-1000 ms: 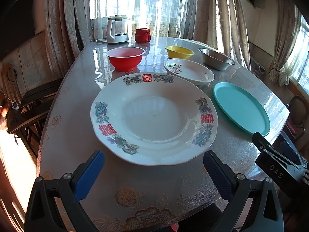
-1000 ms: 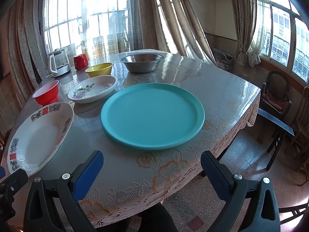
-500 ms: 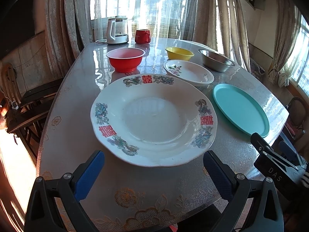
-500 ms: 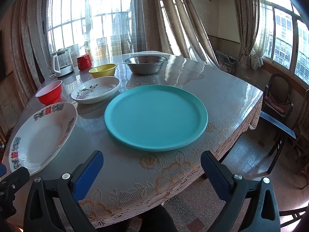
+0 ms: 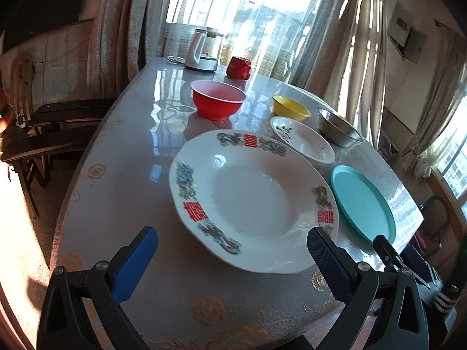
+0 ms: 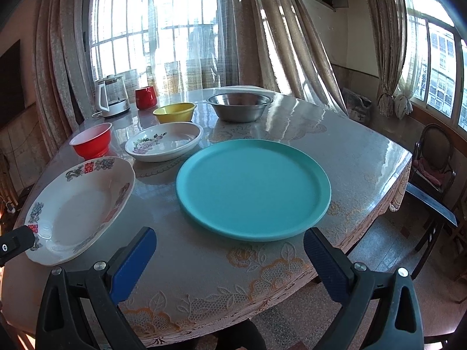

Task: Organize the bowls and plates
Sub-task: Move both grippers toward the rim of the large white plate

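Left gripper (image 5: 232,258) jaws spread wide, empty, at near table (image 5: 122,192) edge facing white plate (image 5: 251,198); right gripper (image 6: 229,255) likewise released, before teal plate (image 6: 253,188). Floral dish (image 6: 165,144), red bowl (image 6: 92,143), yellow bowl (image 6: 175,112), steel bowl (image 6: 240,105) toward far edge

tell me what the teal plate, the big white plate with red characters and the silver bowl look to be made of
Teal plate: probably plastic or melamine; flat, matte, one even colour, no glare.
Big white plate: likely glazed ceramic or porcelain; glossy highlights, printed red characters and floral rim, though melamine is possible.
Silver bowl: metal, apparently stainless steel; grey mirror-like sheen with reflections on its wall.
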`<control>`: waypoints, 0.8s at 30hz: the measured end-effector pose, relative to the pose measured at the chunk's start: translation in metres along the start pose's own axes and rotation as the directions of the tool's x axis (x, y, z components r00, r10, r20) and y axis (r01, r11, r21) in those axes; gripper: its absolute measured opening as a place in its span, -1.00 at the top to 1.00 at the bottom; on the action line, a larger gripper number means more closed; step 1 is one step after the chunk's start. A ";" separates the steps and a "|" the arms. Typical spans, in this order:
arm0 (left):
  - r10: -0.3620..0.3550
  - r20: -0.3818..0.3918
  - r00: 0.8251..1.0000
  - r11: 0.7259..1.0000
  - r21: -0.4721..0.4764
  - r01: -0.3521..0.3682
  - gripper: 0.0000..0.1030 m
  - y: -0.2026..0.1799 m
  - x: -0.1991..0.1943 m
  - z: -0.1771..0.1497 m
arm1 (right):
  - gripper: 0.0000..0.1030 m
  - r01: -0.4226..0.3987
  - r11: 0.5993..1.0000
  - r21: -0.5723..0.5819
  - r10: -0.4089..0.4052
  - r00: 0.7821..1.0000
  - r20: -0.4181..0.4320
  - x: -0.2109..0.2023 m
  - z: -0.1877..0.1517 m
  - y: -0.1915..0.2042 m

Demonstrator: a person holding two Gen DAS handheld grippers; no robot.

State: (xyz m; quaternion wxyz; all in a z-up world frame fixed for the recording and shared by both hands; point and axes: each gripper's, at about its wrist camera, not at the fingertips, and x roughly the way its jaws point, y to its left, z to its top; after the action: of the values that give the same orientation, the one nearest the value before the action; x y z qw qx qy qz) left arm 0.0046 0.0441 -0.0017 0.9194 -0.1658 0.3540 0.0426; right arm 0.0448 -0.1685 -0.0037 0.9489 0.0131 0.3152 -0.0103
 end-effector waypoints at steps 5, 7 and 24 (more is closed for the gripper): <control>0.053 0.035 0.998 0.999 0.006 -0.054 -0.99 0.010 0.000 0.006 | -0.99 -0.068 0.997 -0.044 0.069 0.997 0.034 0.002 0.003 0.006; 0.059 0.033 0.998 0.998 0.021 -0.060 -0.99 0.012 0.004 0.006 | -0.99 -0.092 0.995 -0.051 0.093 0.995 0.029 0.004 0.003 0.009; 0.135 -0.009 0.991 0.990 -0.033 -0.135 -0.99 0.033 0.023 0.024 | -0.75 -0.246 0.969 -0.028 0.243 0.967 -0.073 0.023 0.003 0.016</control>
State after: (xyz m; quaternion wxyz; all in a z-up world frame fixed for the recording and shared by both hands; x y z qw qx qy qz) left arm 0.0308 0.0822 -0.0091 0.9104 -0.1569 0.3666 0.1100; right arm 0.0656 -0.1525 -0.0154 0.9315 0.0348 0.3439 0.1130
